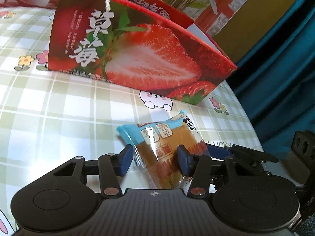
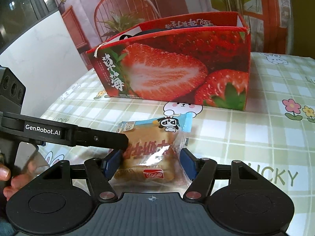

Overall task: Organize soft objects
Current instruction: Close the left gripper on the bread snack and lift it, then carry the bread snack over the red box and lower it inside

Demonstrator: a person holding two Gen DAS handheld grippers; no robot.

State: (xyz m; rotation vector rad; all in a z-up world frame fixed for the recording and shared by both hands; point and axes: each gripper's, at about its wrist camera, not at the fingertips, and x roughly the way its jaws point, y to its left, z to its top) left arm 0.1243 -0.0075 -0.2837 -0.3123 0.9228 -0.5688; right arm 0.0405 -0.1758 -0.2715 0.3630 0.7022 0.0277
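A packaged bread snack in a clear and light-blue wrapper with a panda point(image 1: 163, 149) point(image 2: 151, 151) is held just above the checked tablecloth. My left gripper point(image 1: 153, 160) is shut on one side of the snack, blue pads pressing the wrapper. My right gripper point(image 2: 149, 162) is shut on the same snack from the other side. The left gripper's finger point(image 2: 78, 134) reaches in from the left in the right wrist view. A red open-topped strawberry box point(image 1: 137, 55) point(image 2: 177, 68) stands behind the snack.
The table point(image 1: 59, 108) point(image 2: 256, 137) has a green checked cloth with cartoon prints. Its right edge and a blue curtain point(image 1: 285, 68) are near the left gripper. A white wall panel point(image 2: 39, 59) lies left. A hand point(image 2: 11, 179) holds the left tool.
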